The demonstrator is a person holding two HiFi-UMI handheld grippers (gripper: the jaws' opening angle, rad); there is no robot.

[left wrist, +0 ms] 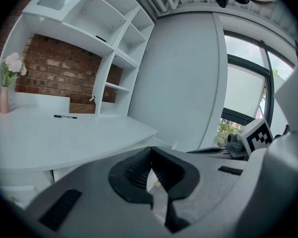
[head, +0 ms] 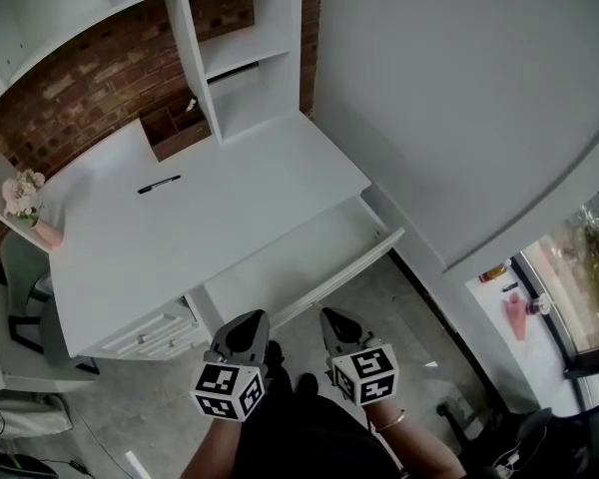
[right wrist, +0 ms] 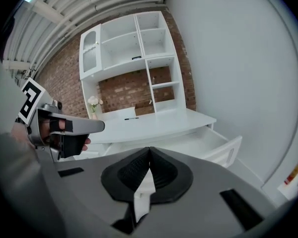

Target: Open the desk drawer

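Observation:
The white desk (head: 210, 228) has its wide drawer (head: 344, 275) pulled out toward me, and the inside looks bare. In the right gripper view the open drawer (right wrist: 213, 144) juts out below the desk top. Both grippers hang in front of my body, short of the drawer front and apart from it. My left gripper (head: 246, 321) (left wrist: 150, 150) is shut with nothing between its jaws. Beside it, my right gripper (head: 336, 319) (right wrist: 149, 150) is shut too and holds nothing.
A black pen (head: 159, 184) lies on the desk top. A pink vase of flowers (head: 25, 198) stands at its left end, a wooden box (head: 175, 130) at the back under the white shelves (head: 245, 58). Small drawers (head: 150, 333) sit lower left. A big white wall panel (head: 459, 98) rises right.

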